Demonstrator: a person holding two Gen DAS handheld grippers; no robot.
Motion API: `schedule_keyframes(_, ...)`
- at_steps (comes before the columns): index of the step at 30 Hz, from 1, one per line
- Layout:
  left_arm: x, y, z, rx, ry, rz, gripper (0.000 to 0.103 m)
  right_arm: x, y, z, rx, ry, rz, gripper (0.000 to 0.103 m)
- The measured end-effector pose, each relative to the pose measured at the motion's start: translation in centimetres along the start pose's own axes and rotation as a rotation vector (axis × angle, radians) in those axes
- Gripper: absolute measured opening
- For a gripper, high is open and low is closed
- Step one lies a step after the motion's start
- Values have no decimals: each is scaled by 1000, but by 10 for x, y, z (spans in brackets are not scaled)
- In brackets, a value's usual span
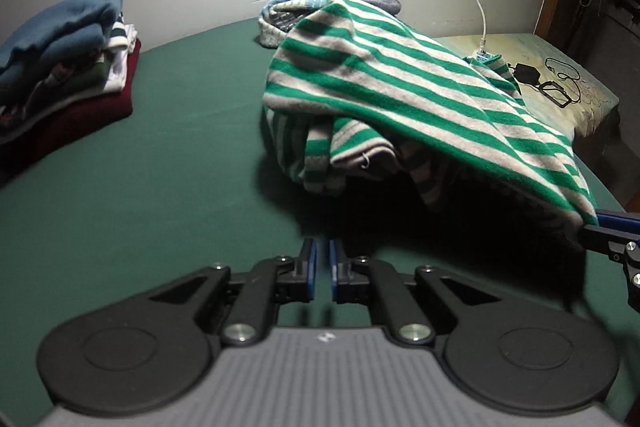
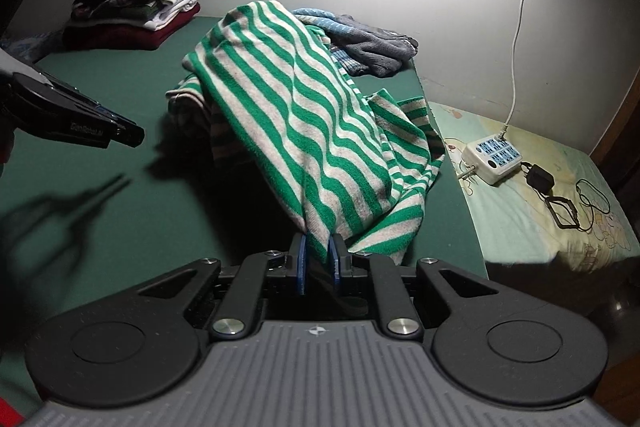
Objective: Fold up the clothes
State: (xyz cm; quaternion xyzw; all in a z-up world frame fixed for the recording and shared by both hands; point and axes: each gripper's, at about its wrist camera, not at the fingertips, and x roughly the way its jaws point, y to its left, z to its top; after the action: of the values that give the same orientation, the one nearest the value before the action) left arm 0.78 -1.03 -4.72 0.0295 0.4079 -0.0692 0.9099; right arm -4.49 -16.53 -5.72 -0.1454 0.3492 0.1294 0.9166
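Note:
A green-and-grey striped shirt [image 1: 380, 83] [image 2: 304, 115] hangs bunched over the green-covered surface [image 1: 160, 155]. One end is lifted and the rest sags in a heap. My right gripper [image 2: 318, 241] is shut on the shirt's near edge, with cloth pinched between its blue pads. In the left wrist view the right gripper [image 1: 600, 223] shows at the right edge, holding that stretched corner. My left gripper [image 1: 323, 247] hovers low over bare green cloth in front of the shirt. Its jaws stand a narrow gap apart with nothing between them. It also appears at the left of the right wrist view [image 2: 120, 133].
A stack of folded clothes [image 1: 68, 55] [image 2: 132, 3] sits at the far left against the wall. A pile of unfolded blue and grey garments [image 1: 304, 7] [image 2: 368, 43] lies behind the shirt. To the right, a pale sheet [image 2: 540, 219] bears a power strip [image 2: 492, 159], an adapter and cables.

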Motion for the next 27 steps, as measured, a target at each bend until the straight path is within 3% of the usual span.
schedule_keyframes(2,-5,-2,0,0,-20,5,34,-4,1,-5,-17,7,13,12)
schedule_keyframes(5,-6,-9,4,27,-51,51,45,-7,2,0,-40,-32,21,14)
schedule_keyframes(7,-3,-13,9,46,-65,74,50,-8,4,13,-59,-79,17,25)
schedule_keyframes(10,-2,-18,16,66,-83,94,71,-3,13,39,-85,-166,10,37)
schedule_keyframes(15,-15,-10,17,37,-106,147,79,29,36,67,-166,-173,5,42)
schedule_keyframes(20,-25,0,3,25,-96,167,91,59,46,72,-217,-126,-2,45)
schedule_keyframes(23,-26,-2,-2,37,-90,167,96,68,43,70,-204,-101,-7,54)
schedule_keyframes(24,-25,-3,-3,41,-88,162,97,68,40,69,-187,-98,-6,51)
schedule_keyframes(27,-21,-10,-1,73,-95,149,97,68,29,67,-137,-89,-3,8)
